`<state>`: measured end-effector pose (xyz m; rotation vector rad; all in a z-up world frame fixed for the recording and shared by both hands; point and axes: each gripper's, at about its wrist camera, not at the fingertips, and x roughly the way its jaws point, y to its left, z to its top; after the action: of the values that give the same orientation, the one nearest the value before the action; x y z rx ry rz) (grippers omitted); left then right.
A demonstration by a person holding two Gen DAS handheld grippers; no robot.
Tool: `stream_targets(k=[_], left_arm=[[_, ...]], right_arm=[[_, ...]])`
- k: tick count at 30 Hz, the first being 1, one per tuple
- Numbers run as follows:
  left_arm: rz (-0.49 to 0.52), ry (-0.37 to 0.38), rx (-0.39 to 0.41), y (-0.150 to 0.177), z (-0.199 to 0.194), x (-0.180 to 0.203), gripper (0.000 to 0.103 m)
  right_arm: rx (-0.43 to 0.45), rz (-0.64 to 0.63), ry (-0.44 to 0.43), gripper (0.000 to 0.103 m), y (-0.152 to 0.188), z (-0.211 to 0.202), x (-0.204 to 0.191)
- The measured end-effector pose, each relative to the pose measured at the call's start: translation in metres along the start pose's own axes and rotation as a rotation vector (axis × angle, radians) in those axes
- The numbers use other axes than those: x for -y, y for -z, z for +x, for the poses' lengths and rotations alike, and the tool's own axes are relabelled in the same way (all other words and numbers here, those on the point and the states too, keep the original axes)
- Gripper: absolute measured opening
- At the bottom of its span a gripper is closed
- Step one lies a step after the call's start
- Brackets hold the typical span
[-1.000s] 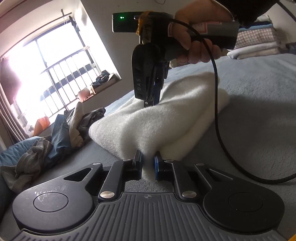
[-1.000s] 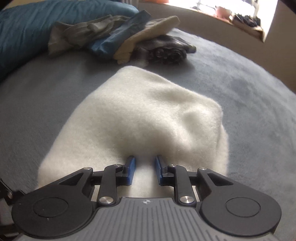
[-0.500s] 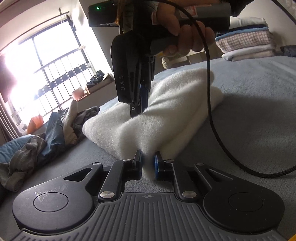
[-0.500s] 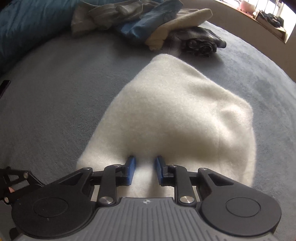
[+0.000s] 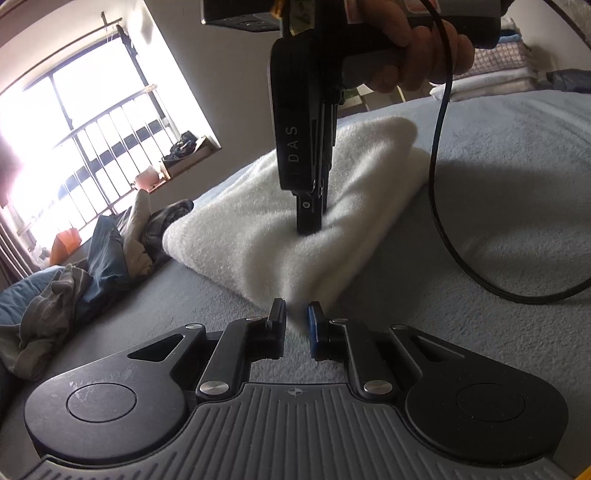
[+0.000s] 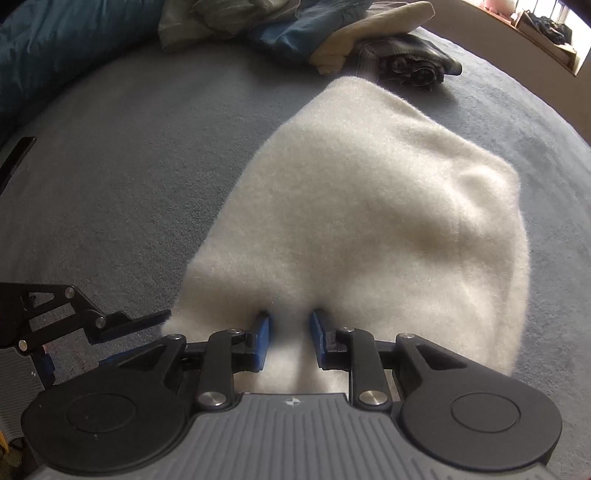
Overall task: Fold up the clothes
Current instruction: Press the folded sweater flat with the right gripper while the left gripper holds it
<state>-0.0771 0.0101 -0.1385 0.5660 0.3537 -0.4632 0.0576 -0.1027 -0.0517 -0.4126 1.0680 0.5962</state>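
left gripper pinching white garment corner

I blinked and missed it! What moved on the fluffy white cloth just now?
The folded fluffy white cloth swung round on the grey bed cover, both grippers moving with it. The right gripper and left gripper kept hold of its edges. The heap of unfolded clothes stayed put.

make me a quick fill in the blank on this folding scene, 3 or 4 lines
1. Both grippers are pinching the folded garment, whose colour is ____.
2. The garment lies on a ____ bed cover.
3. The pile of unfolded clothes lies on the side nearer the ____.
4. A black ____ hangs from the right gripper down onto the bed.

Missing words: white; grey; window; cable
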Motion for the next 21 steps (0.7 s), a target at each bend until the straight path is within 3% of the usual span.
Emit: stream_targets(k=[4, 7, 12, 16, 19, 21], left_arm=[[-0.086, -0.004, -0.032, -0.003, -0.014, -0.018, 0.014], [-0.139, -0.037, 0.01, -0.019, -0.013, -0.029, 0.014], [-0.214, -0.057, 0.1, -0.046, 0.008, -0.042, 0.015], [-0.203, 0.011, 0.063, -0.052, 0.036, -0.041, 0.015], [-0.152, -0.003, 0.046, -0.052, 0.039, -0.032, 0.016], [-0.16, -0.006, 0.04, -0.051, 0.04, -0.03, 0.017]], right_arm=[[0.042, 0.033, -0.025, 0.026, 0.008, -0.004, 0.005], [0.078, 0.069, -0.046, 0.026, 0.015, -0.007, 0.009], [0.089, 0.246, -0.142, 0.026, 0.019, -0.019, 0.031], [0.16, 0.25, -0.114, 0.026, -0.014, -0.034, 0.042], [0.217, 0.247, -0.088, 0.026, -0.04, -0.045, 0.05], [0.203, 0.232, -0.051, 0.026, -0.057, -0.029, 0.053]])
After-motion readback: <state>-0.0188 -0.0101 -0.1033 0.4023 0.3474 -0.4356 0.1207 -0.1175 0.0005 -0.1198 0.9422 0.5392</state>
